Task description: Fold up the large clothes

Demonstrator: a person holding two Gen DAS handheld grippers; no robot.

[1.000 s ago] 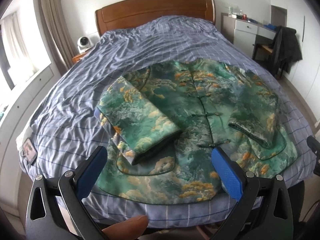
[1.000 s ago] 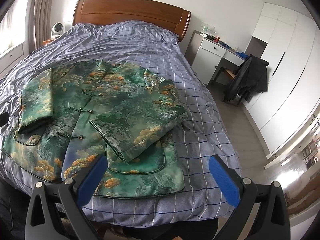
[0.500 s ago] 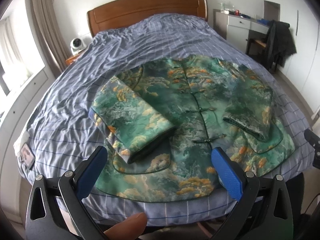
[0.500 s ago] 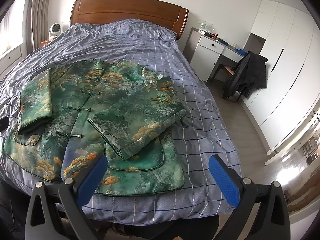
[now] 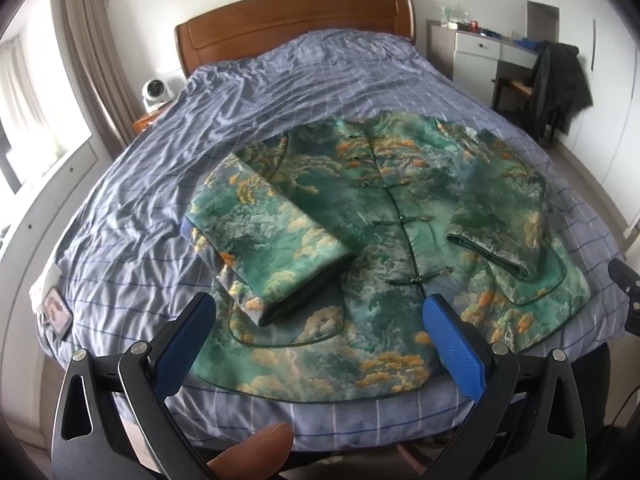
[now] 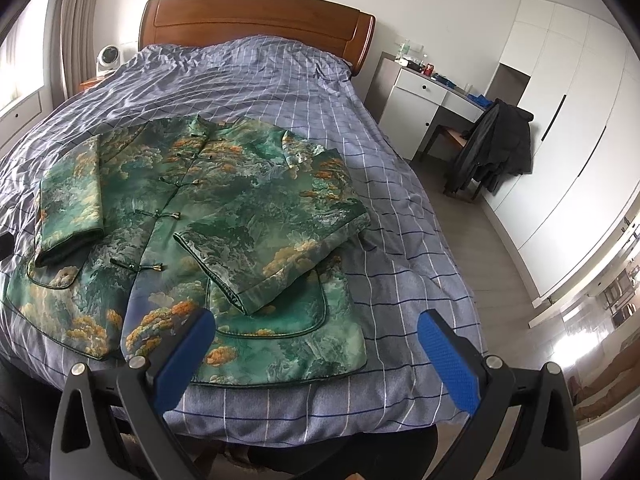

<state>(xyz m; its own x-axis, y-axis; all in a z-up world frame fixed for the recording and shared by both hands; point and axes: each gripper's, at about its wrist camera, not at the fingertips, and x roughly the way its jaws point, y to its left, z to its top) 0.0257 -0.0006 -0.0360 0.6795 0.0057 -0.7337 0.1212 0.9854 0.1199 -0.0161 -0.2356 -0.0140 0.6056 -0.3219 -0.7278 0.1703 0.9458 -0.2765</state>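
The green brocade jacket (image 5: 384, 240) is left unmoved near the bed's (image 5: 280, 92) foot, sleeves folded inward. Both tools, left (image 5: 320, 322) and right (image 6: 316, 338), are still held spread, empty, short of its hem.

One jacket (image 5: 384, 240) – two folded sleeves; one bed (image 5: 280, 80); one chair (image 6: 460, 140); two tools – left (image 5: 320, 316), right (image 6: 316, 332).

left wrist: foot of bed (image 5: 168, 168), facing headboard (image 5: 296, 28) | right wrist: same, further right | shared: jacket (image 6: 240, 216)
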